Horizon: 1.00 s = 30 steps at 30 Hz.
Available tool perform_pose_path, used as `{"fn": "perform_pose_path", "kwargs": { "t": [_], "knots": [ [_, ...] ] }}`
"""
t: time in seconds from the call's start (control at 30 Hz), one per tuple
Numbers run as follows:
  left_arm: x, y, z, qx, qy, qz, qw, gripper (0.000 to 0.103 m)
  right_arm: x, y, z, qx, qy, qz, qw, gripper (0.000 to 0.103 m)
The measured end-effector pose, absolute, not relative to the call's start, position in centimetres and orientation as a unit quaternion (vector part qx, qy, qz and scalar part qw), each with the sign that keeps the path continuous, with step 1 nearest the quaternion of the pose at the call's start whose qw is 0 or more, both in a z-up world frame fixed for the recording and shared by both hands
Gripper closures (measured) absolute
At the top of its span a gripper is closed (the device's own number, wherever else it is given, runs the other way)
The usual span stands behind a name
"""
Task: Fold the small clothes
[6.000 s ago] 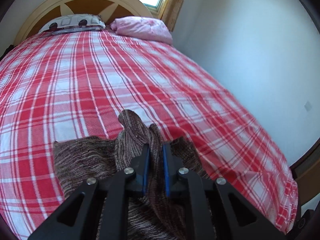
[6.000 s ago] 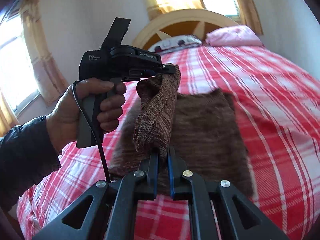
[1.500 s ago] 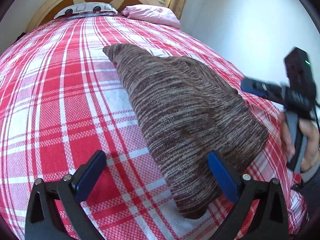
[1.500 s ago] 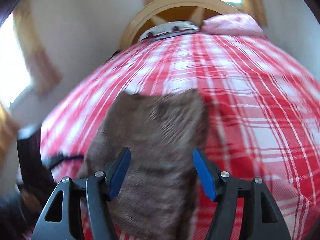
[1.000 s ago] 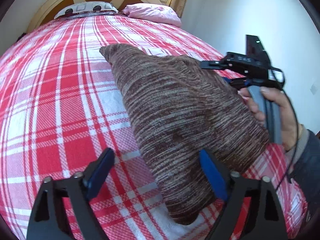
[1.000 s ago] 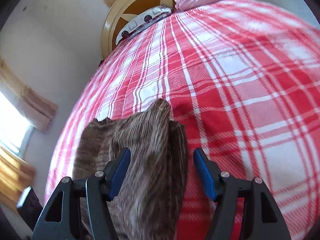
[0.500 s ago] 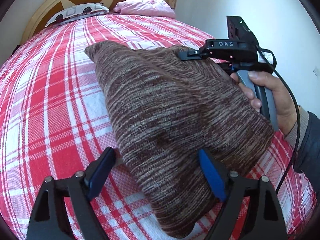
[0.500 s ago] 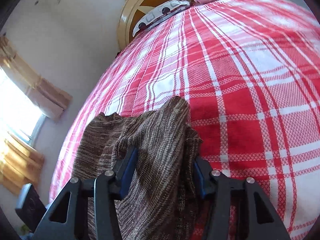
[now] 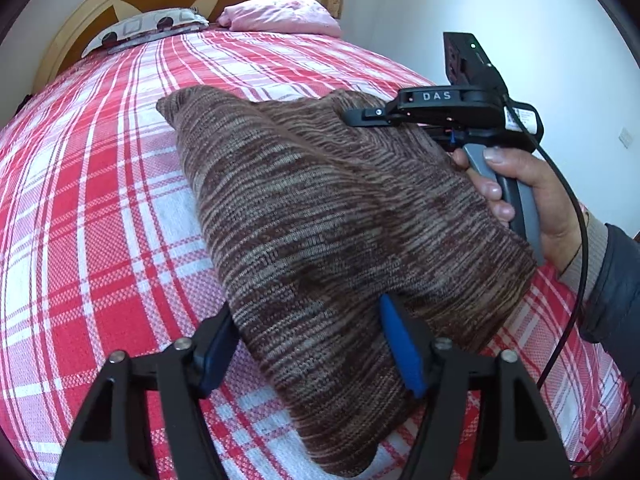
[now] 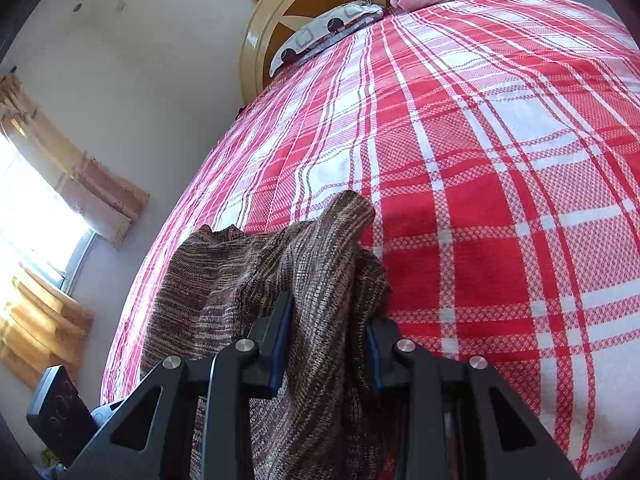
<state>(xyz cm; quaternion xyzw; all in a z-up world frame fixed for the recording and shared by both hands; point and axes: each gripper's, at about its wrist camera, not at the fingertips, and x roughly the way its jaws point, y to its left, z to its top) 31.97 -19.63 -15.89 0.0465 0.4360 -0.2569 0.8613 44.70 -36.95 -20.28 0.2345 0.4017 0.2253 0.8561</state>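
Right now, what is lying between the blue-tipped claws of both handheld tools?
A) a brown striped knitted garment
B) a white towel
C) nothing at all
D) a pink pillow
A: the brown knitted garment on the red plaid bedspread runs between the closing jaws of the left gripper and the right gripper.

Black gripper frames, blue pads, silver screws; "DAS" lettering on right gripper; dark sleeve, beige cuff.

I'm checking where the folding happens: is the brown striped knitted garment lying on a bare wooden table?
No, the brown striped knitted garment lies on a bed covered with a red-and-white plaid cotton bedspread.
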Motion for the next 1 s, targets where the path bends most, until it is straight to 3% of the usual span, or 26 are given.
{"fn": "perform_pose_path", "kwargs": {
  "t": [0.07,0.37,0.6,1.0],
  "knots": [
    [32.1,-19.6,-15.8,0.049,0.434,-0.254,0.863,0.049,44.6,-36.8,-20.1,0.226,0.399,0.222,0.86,0.074],
    [31.8,-18.8,-15.0,0.03,0.431,-0.254,0.865,0.076,43.7,-36.0,-18.9,0.192,0.382,0.211,0.879,0.078],
    [31.4,-17.2,-13.2,-0.017,0.425,-0.268,0.865,0.08,41.8,-34.7,-15.6,0.195,0.365,0.211,0.885,0.079],
    [29.5,-14.9,-11.0,-0.016,0.402,-0.263,0.877,0.081,39.2,-32.5,-14.0,0.212,0.363,0.215,0.881,0.079]
  ]
}}
